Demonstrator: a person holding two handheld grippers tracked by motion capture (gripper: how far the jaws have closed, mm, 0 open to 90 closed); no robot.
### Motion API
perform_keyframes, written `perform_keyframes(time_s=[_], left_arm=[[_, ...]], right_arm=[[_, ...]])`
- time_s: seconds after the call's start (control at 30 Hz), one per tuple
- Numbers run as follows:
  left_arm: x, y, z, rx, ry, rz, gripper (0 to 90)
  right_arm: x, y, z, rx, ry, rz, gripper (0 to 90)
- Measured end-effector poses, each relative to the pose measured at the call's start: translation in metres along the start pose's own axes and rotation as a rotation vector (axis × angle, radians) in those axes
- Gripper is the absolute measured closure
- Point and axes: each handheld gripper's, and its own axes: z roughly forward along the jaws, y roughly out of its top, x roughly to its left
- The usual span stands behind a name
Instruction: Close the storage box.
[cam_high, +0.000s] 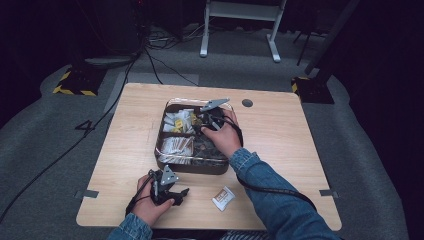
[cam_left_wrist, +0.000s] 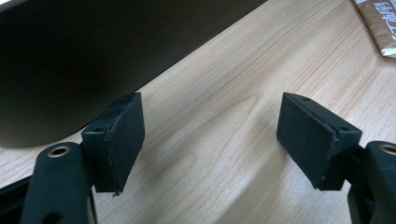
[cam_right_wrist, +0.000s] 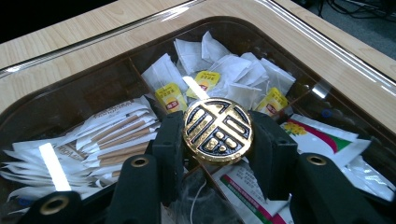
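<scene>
While the right tool (cam_right_wrist: 217, 140) is clenched on a round black and gold knob with an ornamental pattern (cam_right_wrist: 218, 129), one black jaw pressing on each side of it, this knob seems to me to be the handle of a clear lid (cam_right_wrist: 327, 51) that covers the dark brown tray with compartments (cam_high: 165, 150); the glints on the surface support this, but I cannot tell if the lid is already raised or sits on the rim. Under the lid lie white tea bags with yellow tags (cam_right_wrist: 224, 70) in the far compartment, long paper sachets in white and brown (cam_right_wrist: 107, 135) in the compartment at the left of this view, and flat packets with red and green print (cam_right_wrist: 322, 137) at the right. The left tool (cam_left_wrist: 210, 135) is released, its jaws wide apart and holding nothing, low over the light wooden bench (cam_high: 280, 130) just beside the near wall of the tray. A small white and brown sachet (cam_high: 223, 198) lies alone on the bench near the front edge, apart from the tray. The risk, as I judge it, is that the knob is smooth and round, so it may slip between the jaws when the lid is tilted, and the lid could fall on the tray or push it along the bench.
</scene>
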Motion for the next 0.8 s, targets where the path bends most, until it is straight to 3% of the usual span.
perform_keyframes(time_s=[0.23,0.8], left_arm=[[0.0,-0.001,-0.001,0.002,-0.005,-0.002,24.2],[0.0,-0.001,-0.001,0.0,-0.003,-0.006,24.2]], right_arm=[[0.003,-0.006,0.013,0.008,-0.005,0.003,59.3],[0.005,-0.015,0.019,0.014,0.003,0.015,59.2]])
